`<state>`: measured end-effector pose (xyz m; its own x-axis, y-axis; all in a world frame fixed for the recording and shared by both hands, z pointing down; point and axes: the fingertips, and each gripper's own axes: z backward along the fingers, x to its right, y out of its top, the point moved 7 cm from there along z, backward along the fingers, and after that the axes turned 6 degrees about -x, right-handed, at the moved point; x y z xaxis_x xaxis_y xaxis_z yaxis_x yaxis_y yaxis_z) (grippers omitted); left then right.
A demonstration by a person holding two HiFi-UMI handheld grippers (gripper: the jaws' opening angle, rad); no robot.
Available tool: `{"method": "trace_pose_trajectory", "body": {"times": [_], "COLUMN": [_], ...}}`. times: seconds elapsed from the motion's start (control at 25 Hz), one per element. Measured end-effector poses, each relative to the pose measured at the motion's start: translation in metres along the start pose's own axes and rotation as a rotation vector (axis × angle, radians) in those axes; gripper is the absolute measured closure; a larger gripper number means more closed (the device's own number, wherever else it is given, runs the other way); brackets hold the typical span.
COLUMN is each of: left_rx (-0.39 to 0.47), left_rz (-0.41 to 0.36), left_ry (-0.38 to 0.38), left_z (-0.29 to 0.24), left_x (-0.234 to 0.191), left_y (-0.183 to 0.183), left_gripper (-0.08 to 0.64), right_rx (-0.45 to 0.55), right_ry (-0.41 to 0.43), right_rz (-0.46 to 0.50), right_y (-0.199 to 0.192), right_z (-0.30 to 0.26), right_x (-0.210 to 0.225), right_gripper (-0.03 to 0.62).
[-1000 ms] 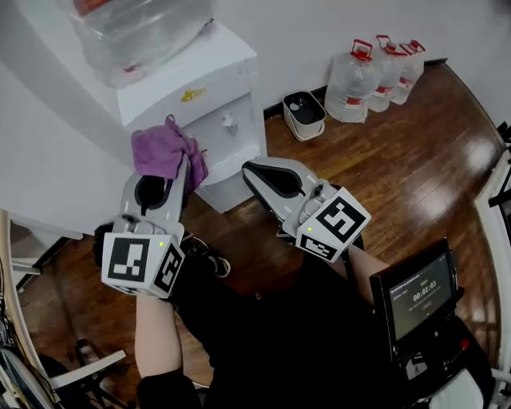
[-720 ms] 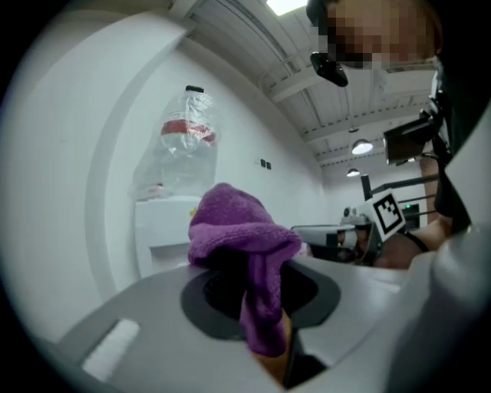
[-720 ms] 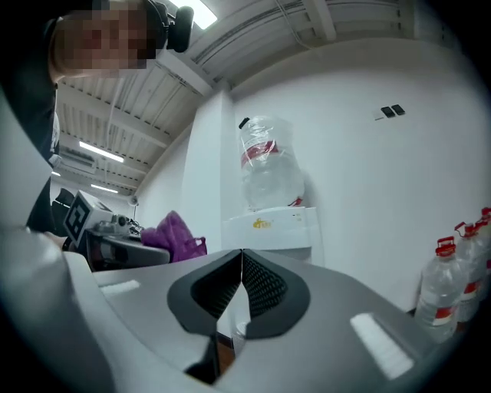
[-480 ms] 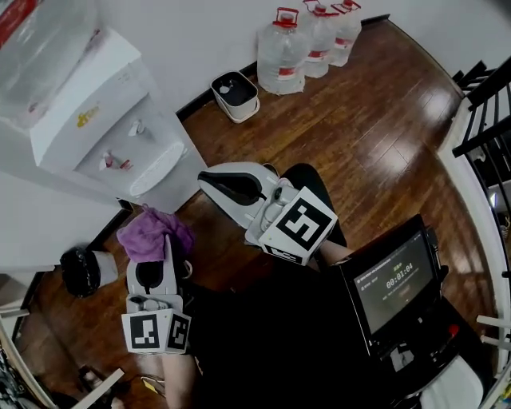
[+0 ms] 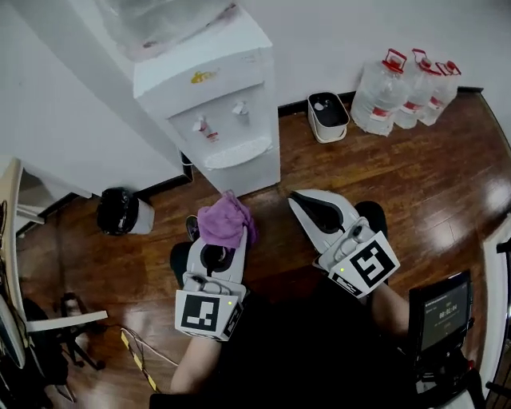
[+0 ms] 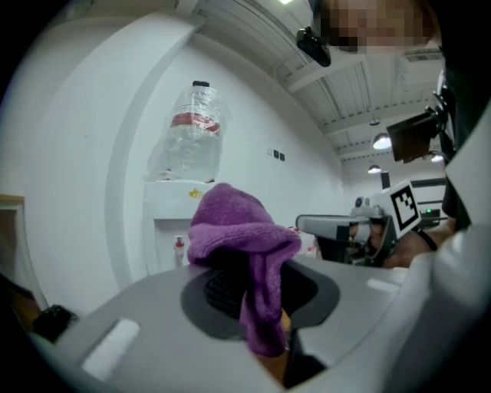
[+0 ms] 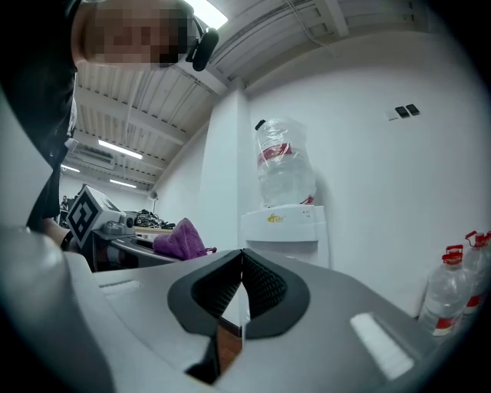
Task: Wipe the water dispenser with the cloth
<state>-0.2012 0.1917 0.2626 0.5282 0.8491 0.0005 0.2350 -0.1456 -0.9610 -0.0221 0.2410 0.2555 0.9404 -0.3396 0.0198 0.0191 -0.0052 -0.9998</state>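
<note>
1. Head view: the water dispenser (image 5: 219, 104) stands against the wall with the big bottle (image 5: 172, 24) on top. The left gripper (image 5: 224, 243) is out in front of its base, not touching it, clamped on the purple cloth (image 5: 225, 221), which bunches over the jaw tips. The right gripper (image 5: 302, 201) sits in front of the dispenser too, off to the right side, jaws pinched together with nothing in them.

2. Left gripper view: the cloth (image 6: 242, 230) is pinched between the pads, with a fat wad above and a tail hanging down. The dispenser (image 6: 173, 222) is straight ahead behind it, so the aim looks fine.

3. Right gripper view: the pads meet flat and the gripper is empty. The dispenser (image 7: 284, 226) is ahead, and the cloth (image 7: 180, 239) is over to the left of it.

4. My take on doing it well: nothing is wiping right now, so go in with the wad leading. Press it flat on the front panel and drag in long strokes. Watch the two taps (image 5: 219, 120) so the tail doesn't snag, and don't loosen the grip. Park the right gripper clear of the dispenser.
</note>
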Motion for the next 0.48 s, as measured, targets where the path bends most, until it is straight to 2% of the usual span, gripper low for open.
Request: {"method": "trace_pose_trajectory", "body": {"times": [0.28, 0.48], "left_rx": [-0.002, -0.012], "left_rz": [-0.014, 0.017], "left_ry": [0.007, 0.031], "left_z": [-0.006, -0.006], "left_x": [-0.003, -0.007], "left_y": [0.004, 0.018], "left_gripper": [0.454, 0.454], "right_rx": [-0.011, -0.015], "right_ry": [-0.008, 0.008], "right_rz": [-0.006, 0.008], "right_y": [-0.006, -0.005], "right_z": [-0.004, -0.016], "right_x": [0.002, -0.002], "right_gripper": [0.588, 0.588]}}
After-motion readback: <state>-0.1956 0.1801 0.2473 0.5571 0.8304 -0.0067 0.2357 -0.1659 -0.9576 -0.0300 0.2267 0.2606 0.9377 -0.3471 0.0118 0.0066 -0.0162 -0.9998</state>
